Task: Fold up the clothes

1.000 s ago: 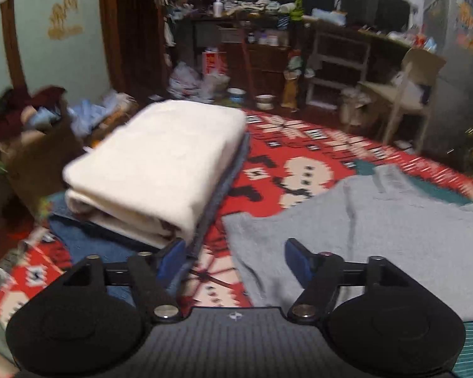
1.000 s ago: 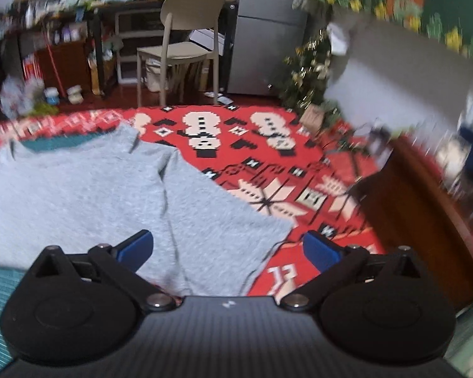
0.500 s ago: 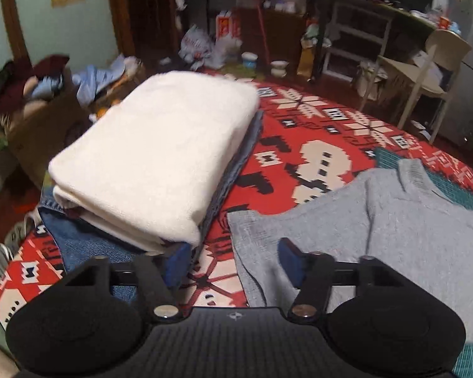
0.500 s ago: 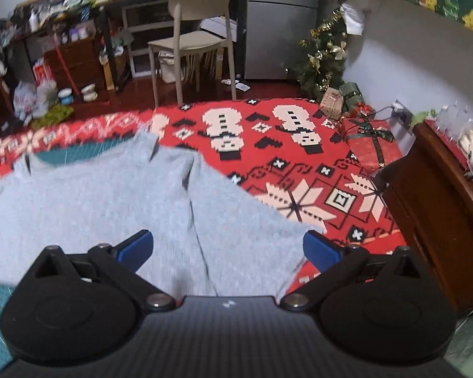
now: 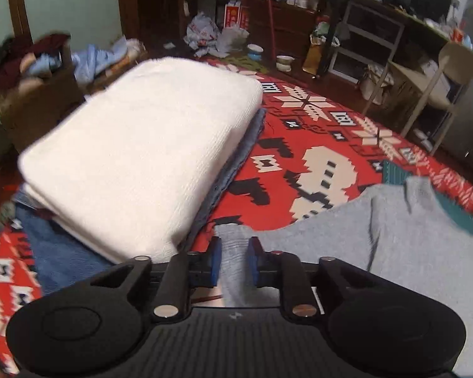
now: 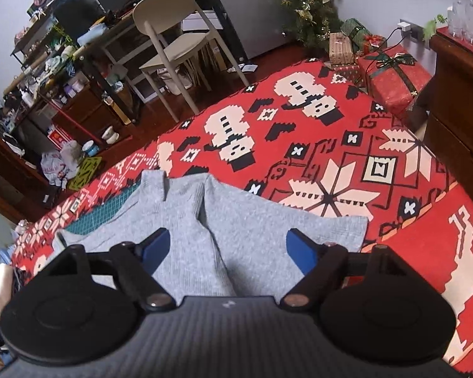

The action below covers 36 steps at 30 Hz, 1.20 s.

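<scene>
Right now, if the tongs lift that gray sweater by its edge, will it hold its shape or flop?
Likely flop: the gray sweater lies flat with soft creases, so it looks limp. The left tongs are closing with a sleeve edge between them; the rest would probably drape and drag across the red patterned blanket. It looks like a light knit, unlikely to slip from a firm pinch.

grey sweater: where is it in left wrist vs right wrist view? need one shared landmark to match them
Left wrist: grey sweater fills the lower right, its near edge running between the closing fingers of the left gripper.
Right wrist: grey sweater lies at lower centre, spread under the right gripper, whose fingers are closing but stand wide apart.
Shared landmark: beige chair, far right in the left view, top centre in the right view.
</scene>
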Available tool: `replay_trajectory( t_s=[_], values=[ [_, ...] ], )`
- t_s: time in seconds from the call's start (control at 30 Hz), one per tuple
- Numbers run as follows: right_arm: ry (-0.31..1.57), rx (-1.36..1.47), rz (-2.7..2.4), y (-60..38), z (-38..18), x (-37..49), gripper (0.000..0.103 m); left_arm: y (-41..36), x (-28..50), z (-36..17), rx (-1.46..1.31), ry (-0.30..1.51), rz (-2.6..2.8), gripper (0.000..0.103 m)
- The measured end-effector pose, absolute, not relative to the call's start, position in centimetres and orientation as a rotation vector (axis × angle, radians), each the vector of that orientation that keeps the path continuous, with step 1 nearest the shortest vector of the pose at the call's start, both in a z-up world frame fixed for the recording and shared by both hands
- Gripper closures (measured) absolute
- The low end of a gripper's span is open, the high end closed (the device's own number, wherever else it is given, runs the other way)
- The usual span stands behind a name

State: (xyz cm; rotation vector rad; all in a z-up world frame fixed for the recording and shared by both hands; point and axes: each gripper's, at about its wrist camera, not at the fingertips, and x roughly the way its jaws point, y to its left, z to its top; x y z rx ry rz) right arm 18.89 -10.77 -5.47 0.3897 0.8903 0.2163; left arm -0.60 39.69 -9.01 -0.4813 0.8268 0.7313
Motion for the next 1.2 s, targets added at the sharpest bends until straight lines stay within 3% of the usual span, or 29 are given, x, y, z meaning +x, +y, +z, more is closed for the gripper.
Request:
replay_trajectory(
  t_s=[0.3, 0.43, 0.47, 0.5, 0.57, 0.7, 0.87, 0.93, 1.03, 1.2],
  values=[
    [0.936, 0.440, 0.081, -15.0, -6.2, 21.3, 0.020, 39.3, 1.0, -10.2, -0.470, 0.871, 0.745, 0.071],
    [1.034, 0.400, 0.013, -15.5, -7.9, 22.1, 0.032, 39.0, 1.3, -10.3, -0.432, 0.880, 0.776, 0.073],
    [1.041, 0.395, 0.008, -15.7, -8.2, 21.9, 0.033, 39.0, 1.3, -10.3, -0.428, 0.880, 0.783, 0.081],
    [1.044, 0.392, 0.004, -15.7, -8.3, 21.9, 0.038, 39.0, 1.3, -10.3, -0.414, 0.880, 0.796, 0.097],
    [1.053, 0.388, -0.009, -15.7, -8.7, 22.0, 0.047, 39.1, 1.3, -10.3, -0.414, 0.880, 0.787, 0.100],
    [1.054, 0.347, -0.052, -15.6, -9.0, 21.8, 0.063, 39.3, 0.7, -9.8, -0.430, 0.869, 0.813, 0.100],
    [1.049, 0.323, -0.059, -15.5, -9.1, 22.0, 0.065, 39.0, -0.1, -8.9, -0.407, 0.851, 0.832, 0.100],
    [1.049, 0.250, -0.078, -14.7, -9.1, 22.0, 0.082, 38.9, -0.2, -9.1, -0.395, 0.855, 0.842, 0.100],
    [1.042, 0.189, -0.097, -14.0, -9.0, 21.9, 0.097, 39.0, 0.0, -9.4, -0.391, 0.869, 0.845, 0.100],
    [1.037, 0.206, -0.167, -14.7, -8.6, 21.7, 0.099, 38.7, -0.2, -9.2, -0.362, 0.859, 0.850, 0.100]
  ],
)
